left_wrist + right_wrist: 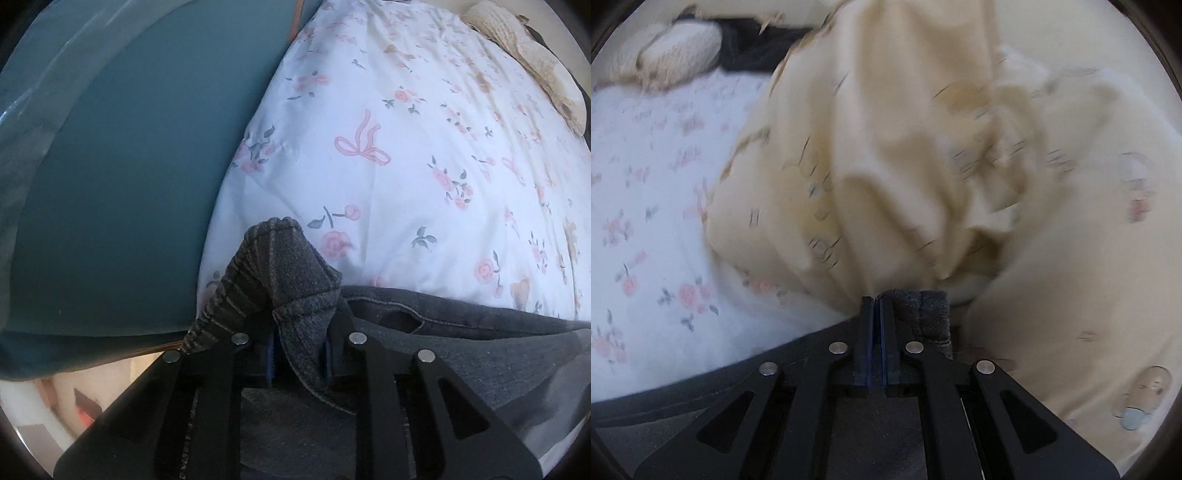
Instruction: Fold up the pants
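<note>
Pinching the ribbed waistband corner (pixel 258 273) of the dark grey pants (pixel 461 354), my left gripper (pixel 299 354) lifts it off the floral sheet (pixel 406 147) for folding. My right gripper (pixel 878 332), jaws nearly together, clamps another pants edge (pixel 923 310) beside a rumpled cream blanket (pixel 886 147).

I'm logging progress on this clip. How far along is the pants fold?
Early. Done: both grippers have taken hold. The left gripper is shut on a bunched corner of the dark grey pants at the ribbed waistband; the right gripper is shut, with grey fabric beside its fingers. In hand: the pants are being carried over the floral sheet; the right view is motion-blurred. Left: no finished fold shows.
</note>
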Available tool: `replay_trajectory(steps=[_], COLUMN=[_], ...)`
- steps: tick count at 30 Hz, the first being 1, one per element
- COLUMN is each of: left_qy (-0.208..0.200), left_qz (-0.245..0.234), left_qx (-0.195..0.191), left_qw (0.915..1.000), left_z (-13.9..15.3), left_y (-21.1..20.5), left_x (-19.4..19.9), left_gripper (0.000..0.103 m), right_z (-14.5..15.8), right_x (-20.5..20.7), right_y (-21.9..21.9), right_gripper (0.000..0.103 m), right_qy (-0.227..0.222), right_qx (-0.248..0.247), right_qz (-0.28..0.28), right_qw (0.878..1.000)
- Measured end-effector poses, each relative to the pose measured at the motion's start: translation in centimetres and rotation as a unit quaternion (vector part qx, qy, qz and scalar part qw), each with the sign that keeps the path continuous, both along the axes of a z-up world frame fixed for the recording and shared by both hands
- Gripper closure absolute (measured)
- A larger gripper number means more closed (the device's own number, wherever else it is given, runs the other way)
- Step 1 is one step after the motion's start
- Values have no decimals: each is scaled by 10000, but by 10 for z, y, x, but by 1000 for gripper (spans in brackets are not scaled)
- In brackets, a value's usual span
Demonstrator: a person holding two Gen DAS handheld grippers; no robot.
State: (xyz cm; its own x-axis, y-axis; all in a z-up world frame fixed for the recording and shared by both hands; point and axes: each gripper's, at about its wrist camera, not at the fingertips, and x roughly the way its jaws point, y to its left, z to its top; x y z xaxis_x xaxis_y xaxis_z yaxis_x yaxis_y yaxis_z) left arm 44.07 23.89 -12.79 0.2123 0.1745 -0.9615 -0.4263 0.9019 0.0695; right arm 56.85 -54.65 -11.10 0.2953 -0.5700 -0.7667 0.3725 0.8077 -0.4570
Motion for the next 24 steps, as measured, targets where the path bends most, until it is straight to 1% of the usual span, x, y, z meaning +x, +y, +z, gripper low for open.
replay_trajectory(steps=[1, 2, 3, 4, 5, 6, 7, 8, 9, 10, 11, 12, 13, 14, 15, 16, 17, 18, 19, 20, 21, 22, 23, 24], left_qy=[10, 19, -10, -74, -124, -170, -267, -430, -690, -854, -1062, -1481, -1750, -1960, -1971, -1892, -1704, -1461, -1212, -1039, -856, -726, -649, -573], left_qz=[-55, -142, -284, -392, -475, -584, -659, -682, -670, -639, -511, -213, -148, -330, -865, -1341, -1826, -2137, -2338, -2434, -2487, -2476, -2430, -2359], left_qx=[-11, -13, -28, -81, -128, -127, -29, 98, 104, 43, 74, 275, 400, 536, 747, 829, 826, 798, 757, 694, 612, 693, 816, 938], left_qw=[10000, 9999, 9996, 9992, 9987, 9981, 9975, 9967, 9953, 9943, 9930, 9884, 9836, 9786, 9737, 9692, 9648, 9626, 9617, 9618, 9629, 9636, 9644, 9655], left_z=[2, 4, 8, 13, 16, 21, 28, 37, 48, 55, 66, 82, 88, 93, 92, 85, 74, 60, 45, 30, 13, -2, -14, -26], left_y=[2, 1, -1, -2, -5, -9, -13, -17, -19, -19, -18, -19, -24, -36, -60, -81, -102, -118, -131, -140, -148, -153, -153, -152], left_x=[0, 0, -4, -6, -10, -16, -22, -29, -37, -41, -49, -64, -71, -78, -82, -83, -82, -80, -78, -75, -66, -56, -44, -31], left_gripper=[85, 83, 76, 69, 54, 36, 27, 13, 12, 12, 12, 12, 12, 12, 12, 12, 12, 18, 27, 48, 59, 66, 77, 79], right_z=[-9, -12, -11, -6, 3, 13, 25, 38, 43, 49, 51, 50, 47, 44, 38, 31, 23, 15, 7, -5, -25, -38, -51, -56], right_x=[0, -4, -9, -16, -24, -34, -45, -57, -64, -72, -78, -84, -87, -94, -99, -102, -109, -113, -115, -115, -109, -104, -96, -88], right_y=[1, 4, 8, 14, 22, 30, 42, 56, 67, 81, 97, 120, 144, 161, 190, 216, 239, 262, 279, 301, 326, 335, 347, 356], right_gripper=[67, 44, 39, 38, 37, 35, 33, 31, 30, 29, 29, 29, 31, 31, 31, 31, 32, 32, 38, 50, 58, 73, 76, 76], right_qy=[246, 307, 268, 153, -67, -261, -541, -858, -1004, -1105, -1103, -996, -832, -741, -575, -427, -319, -181, -85, 87, 358, 531, 562, 447], right_qx=[26, -30, -180, -315, -321, -324, -308, -128, 65, 459, 948, 1468, 1746, 1911, 2265, 2538, 2688, 2722, 2684, 2613, 2572, 2623, 2520, 2371], right_qz=[113, 243, 304, 410, 584, 730, 939, 1209, 1382, 1644, 1945, 2309, 2600, 2792, 3117, 3375, 3552, 3712, 3809, 3889, 3887, 3833, 3709, 3635], right_qw=[9996, 9992, 9990, 9985, 9978, 9965, 9936, 9889, 9853, 9791, 9701, 9567, 9460, 9381, 9210, 9055, 8947, 8876, 8848, 8834, 8840, 8840, 8921, 8998])
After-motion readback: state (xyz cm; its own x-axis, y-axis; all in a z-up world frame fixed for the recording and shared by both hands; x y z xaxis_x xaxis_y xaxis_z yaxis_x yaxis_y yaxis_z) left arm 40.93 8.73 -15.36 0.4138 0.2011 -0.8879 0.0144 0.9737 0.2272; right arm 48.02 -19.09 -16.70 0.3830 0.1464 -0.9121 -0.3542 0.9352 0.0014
